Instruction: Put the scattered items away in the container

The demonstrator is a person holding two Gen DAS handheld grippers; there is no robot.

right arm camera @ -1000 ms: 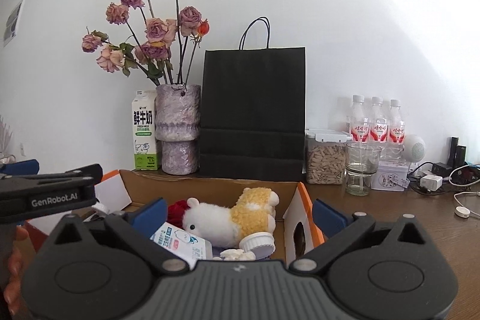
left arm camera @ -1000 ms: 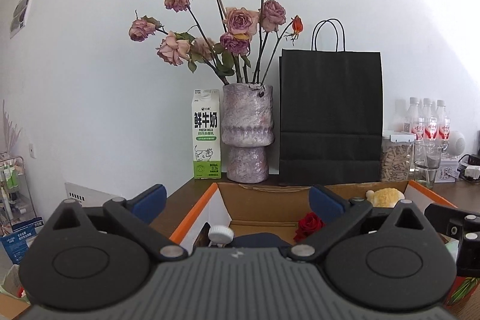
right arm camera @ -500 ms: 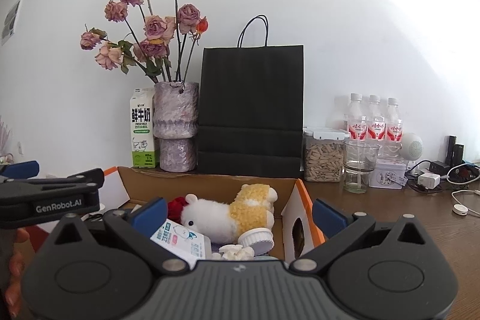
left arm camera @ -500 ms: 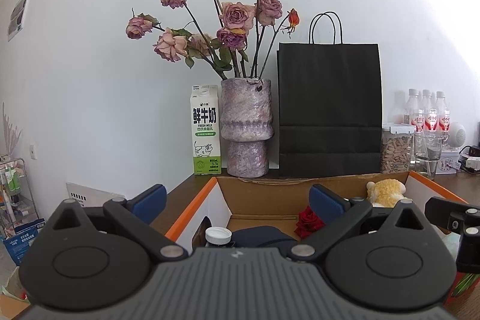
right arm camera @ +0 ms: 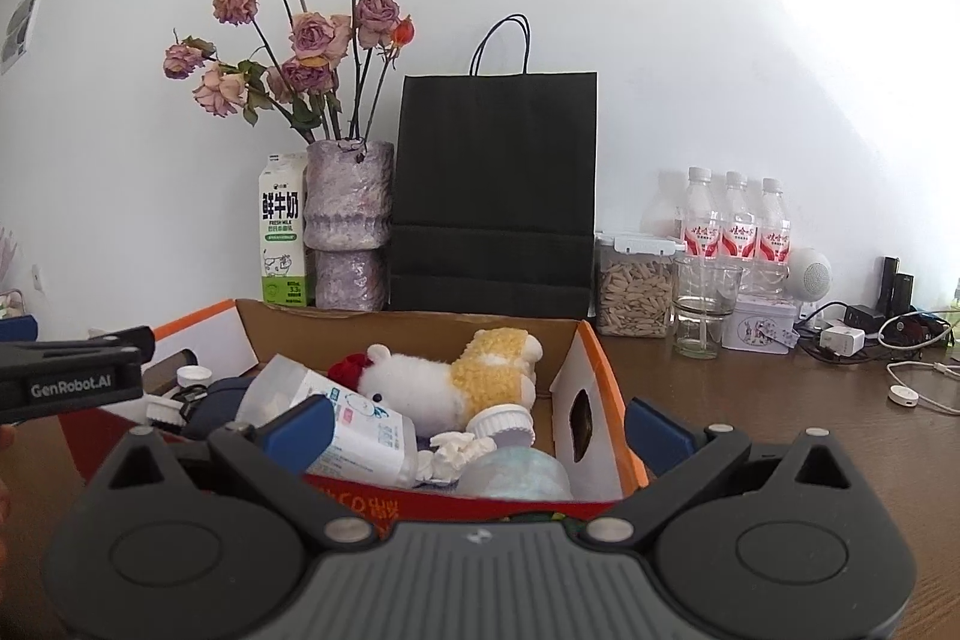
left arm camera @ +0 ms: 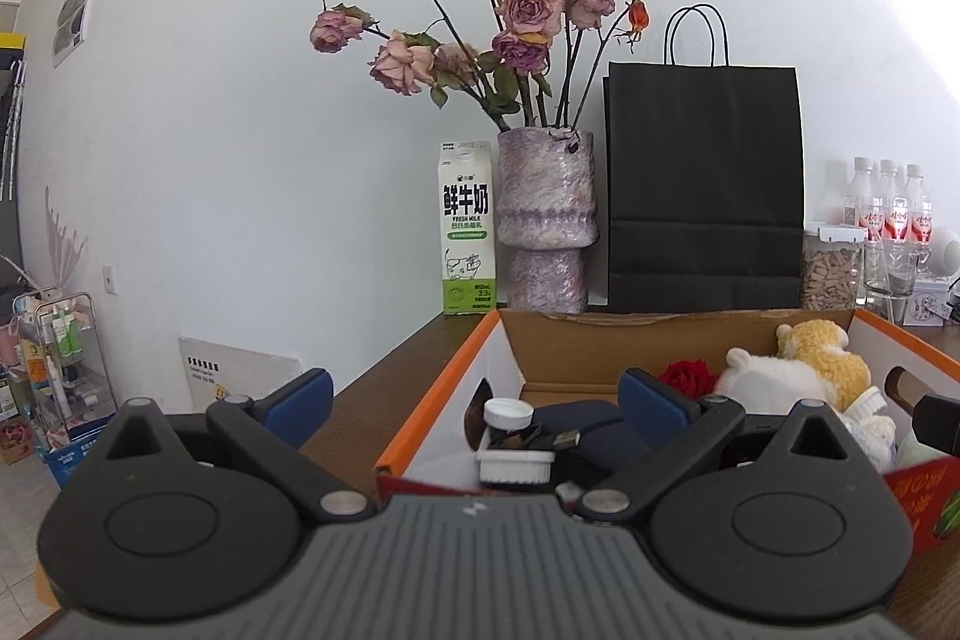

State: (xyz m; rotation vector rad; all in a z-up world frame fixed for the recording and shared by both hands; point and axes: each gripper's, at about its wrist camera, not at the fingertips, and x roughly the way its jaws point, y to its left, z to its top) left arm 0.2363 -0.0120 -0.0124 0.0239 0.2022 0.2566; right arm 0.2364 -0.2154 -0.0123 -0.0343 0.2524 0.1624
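An open cardboard box with orange edges (left arm camera: 438, 400) (right arm camera: 606, 388) stands on the wooden table. Inside lie a white and yellow plush toy (right arm camera: 456, 382) (left arm camera: 798, 370), a red rose (left arm camera: 687, 376), a clear bottle with a blue label (right arm camera: 354, 418), a white-capped bottle (left arm camera: 507, 415), a white jar (right arm camera: 501, 424) and a dark blue item (left arm camera: 576, 430). My left gripper (left arm camera: 477, 397) is open and empty over the box's left end. My right gripper (right arm camera: 477, 427) is open and empty over the box's near right part. The left gripper shows at the left edge of the right wrist view (right arm camera: 72, 379).
Behind the box stand a milk carton (left arm camera: 467, 235), a purple vase of dried roses (left arm camera: 546, 220) and a black paper bag (left arm camera: 705, 184). To the right are a jar of seeds (right arm camera: 636, 283), a glass (right arm camera: 699, 304), three bottles (right arm camera: 738, 232), chargers and cables (right arm camera: 900, 370).
Both grippers have risen and drawn back a little, so more of the box's inside shows. Both stay open and empty.
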